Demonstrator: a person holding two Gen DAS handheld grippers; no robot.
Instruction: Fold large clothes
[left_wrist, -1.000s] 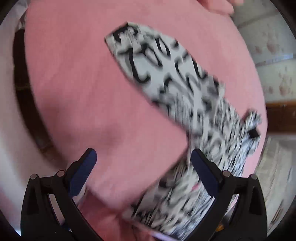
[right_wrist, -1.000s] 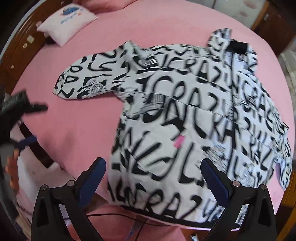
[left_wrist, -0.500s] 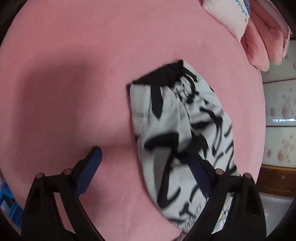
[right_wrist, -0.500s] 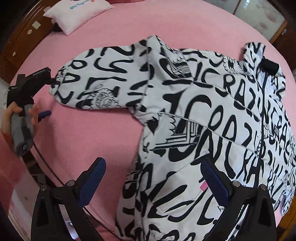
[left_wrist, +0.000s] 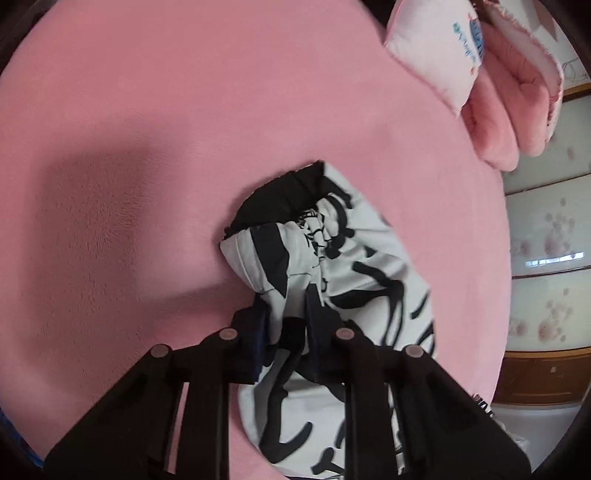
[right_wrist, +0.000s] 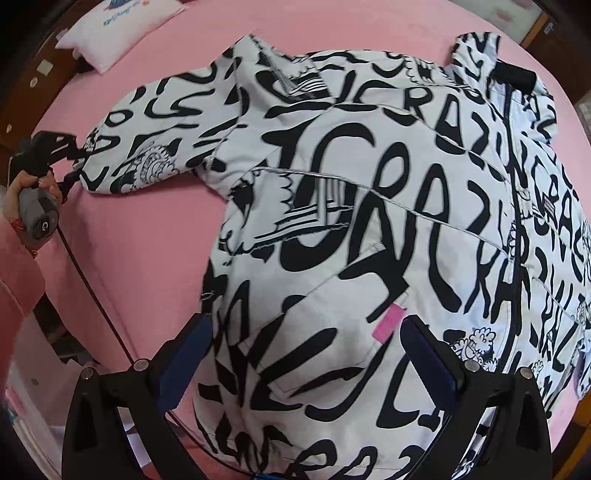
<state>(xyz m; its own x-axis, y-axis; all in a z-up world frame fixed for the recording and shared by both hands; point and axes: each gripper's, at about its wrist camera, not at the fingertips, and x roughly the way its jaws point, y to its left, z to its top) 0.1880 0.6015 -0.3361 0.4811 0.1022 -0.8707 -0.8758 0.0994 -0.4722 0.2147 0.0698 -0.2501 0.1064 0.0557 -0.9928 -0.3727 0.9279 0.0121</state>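
Your left gripper (left_wrist: 286, 314) is closing on the end of the jacket sleeve (left_wrist: 332, 266), with a bunch of printed cloth between the jaws just behind the black cuff (left_wrist: 284, 192). The bite looks narrow and close to the sleeve's edge, so in my judgement the fabric could slip out once you start pulling the sleeve across; a firmer, deeper hold would guard against that.

The jacket (right_wrist: 369, 221) lies spread flat on the pink bed (right_wrist: 147, 258), front up, its sleeve reaching out to the side where the left gripper meets it. Your right gripper (right_wrist: 306, 347) hangs over the lower front panel with its jaws wide apart and nothing between them, beside a small pink tag (right_wrist: 388, 323).

Dragging the sleeve low may wrinkle the body panel or shift the whole jacket, since nothing pins it.

There is plenty of bare bed around the sleeve. The pillow (right_wrist: 122, 29) sits well apart at the far side. The hem lies near the bed's near edge, where a cable (right_wrist: 92, 291) trails, so keep clear there.
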